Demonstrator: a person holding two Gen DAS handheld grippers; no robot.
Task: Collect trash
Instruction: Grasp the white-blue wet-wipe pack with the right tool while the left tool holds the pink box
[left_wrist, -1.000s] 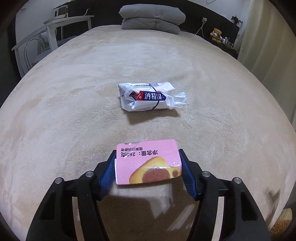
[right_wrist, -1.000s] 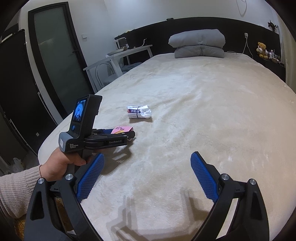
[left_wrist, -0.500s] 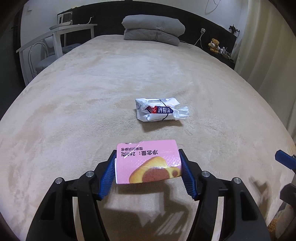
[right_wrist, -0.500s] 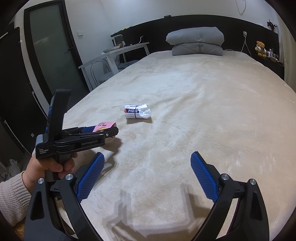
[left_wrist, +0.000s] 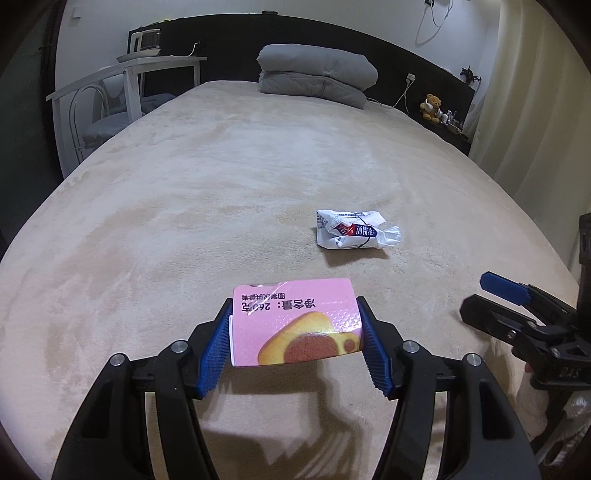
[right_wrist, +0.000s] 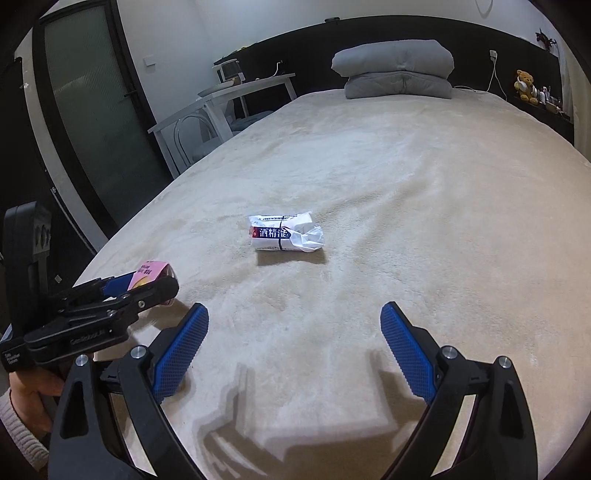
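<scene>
Left wrist view: your left gripper (left_wrist: 295, 328) has its fingers clamped on the pink snack wrapper (left_wrist: 295, 321), one blue pad on each short side, and the wrapper hangs clear above the bed (left_wrist: 184, 203). Compared with a second ago, the white wipes packet (left_wrist: 352, 234) sits farther off and more to the right, and more of the headboard end and the folded grey duvet (left_wrist: 317, 75) shows. Judgement: you have lifted and drawn the left gripper back, so the first piece of trash is secured and on its way out. The right gripper (left_wrist: 517, 306) has newly entered at the right edge.

Right wrist view: your right gripper (right_wrist: 291, 343) has its fingers wide apart with nothing between them, low over the bed. The white wipes packet (right_wrist: 284, 238) lies flat ahead, nearly centred between the fingers but apart from them; it looks larger than a second ago, so you are closing on it. The left gripper (right_wrist: 147, 284) with the pink snack wrapper (right_wrist: 147, 273) is at lower left, well clear of that line.

Judgement: one piece remains on the bed. No bin shows in either view.
</scene>
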